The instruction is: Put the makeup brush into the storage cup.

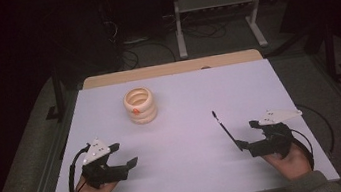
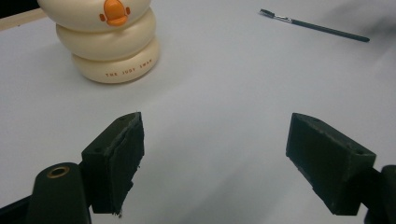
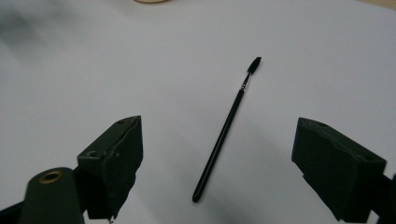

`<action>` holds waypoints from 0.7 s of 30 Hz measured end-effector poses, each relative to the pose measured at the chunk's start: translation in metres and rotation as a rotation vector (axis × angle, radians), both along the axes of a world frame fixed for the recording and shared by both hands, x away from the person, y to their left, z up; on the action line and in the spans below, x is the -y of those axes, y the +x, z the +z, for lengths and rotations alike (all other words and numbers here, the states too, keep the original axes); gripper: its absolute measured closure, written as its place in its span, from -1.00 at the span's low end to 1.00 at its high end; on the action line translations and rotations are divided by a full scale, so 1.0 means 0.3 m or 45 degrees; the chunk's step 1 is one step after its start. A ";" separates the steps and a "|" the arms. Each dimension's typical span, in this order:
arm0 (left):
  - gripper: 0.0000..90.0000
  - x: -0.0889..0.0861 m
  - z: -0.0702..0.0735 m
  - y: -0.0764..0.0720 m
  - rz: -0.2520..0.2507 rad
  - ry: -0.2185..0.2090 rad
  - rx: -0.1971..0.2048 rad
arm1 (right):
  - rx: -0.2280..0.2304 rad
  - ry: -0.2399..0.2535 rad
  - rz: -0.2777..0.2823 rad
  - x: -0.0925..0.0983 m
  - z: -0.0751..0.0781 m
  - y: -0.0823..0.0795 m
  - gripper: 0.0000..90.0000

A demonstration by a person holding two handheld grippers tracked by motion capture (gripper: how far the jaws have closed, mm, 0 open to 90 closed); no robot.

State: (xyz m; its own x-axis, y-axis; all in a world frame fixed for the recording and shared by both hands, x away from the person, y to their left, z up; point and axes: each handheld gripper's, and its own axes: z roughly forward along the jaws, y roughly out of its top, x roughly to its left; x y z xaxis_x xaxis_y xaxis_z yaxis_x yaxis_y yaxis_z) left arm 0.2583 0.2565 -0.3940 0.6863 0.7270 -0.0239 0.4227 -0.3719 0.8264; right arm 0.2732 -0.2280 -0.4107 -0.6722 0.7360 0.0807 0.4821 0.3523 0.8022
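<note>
High view first: I see the white table (image 1: 174,100), biggest thing here, with a strip of bare wood edge (image 1: 169,69) along its far side and dark floor beyond. On the floor past the table stands a white metal frame (image 1: 217,13) with cables around it.

Next in size, my two hands. My left hand (image 1: 95,190) comes in at bottom left holding the left gripper (image 1: 122,155), jaws spread wide, nothing between them, low over the near-left part of the table. My right hand (image 1: 288,160) at bottom right holds the right gripper (image 1: 246,134), jaws also wide apart, gripping nothing. A black cable trails from each.

Cream holder (image 1: 140,106), a stack of ring-like bulges with an orange mark on its front, stands upright on the far-left half of the table, well apart from both grippers. From the left gripper view I see it at top left (image 2: 109,42), small lettering on the bottom ring, orange beak shape higher up, ahead of the open jaws and not between them.

Smallest: thin black brush (image 1: 226,129), lying flat on the table right of centre, bristle end pointing away from me, handle end nearest the right gripper. In the right gripper view it lies (image 3: 223,135) ahead of the spread jaws, roughly in line with the gap, handle tip toward the camera, touching neither pad. The left gripper view catches it far off at top right (image 2: 317,27).
</note>
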 end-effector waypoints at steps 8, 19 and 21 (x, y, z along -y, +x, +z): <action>-0.58 0.007 -0.003 -0.001 -0.005 0.009 -0.007 | -0.004 -0.020 0.006 -0.013 0.019 0.001 -0.67; -0.58 0.000 -0.003 0.002 -0.005 0.013 0.009 | -0.048 -0.086 0.013 -0.041 0.037 0.027 -0.65; -0.58 0.003 -0.004 0.000 0.006 0.002 -0.004 | -0.047 -0.098 0.016 -0.046 0.051 0.035 -0.64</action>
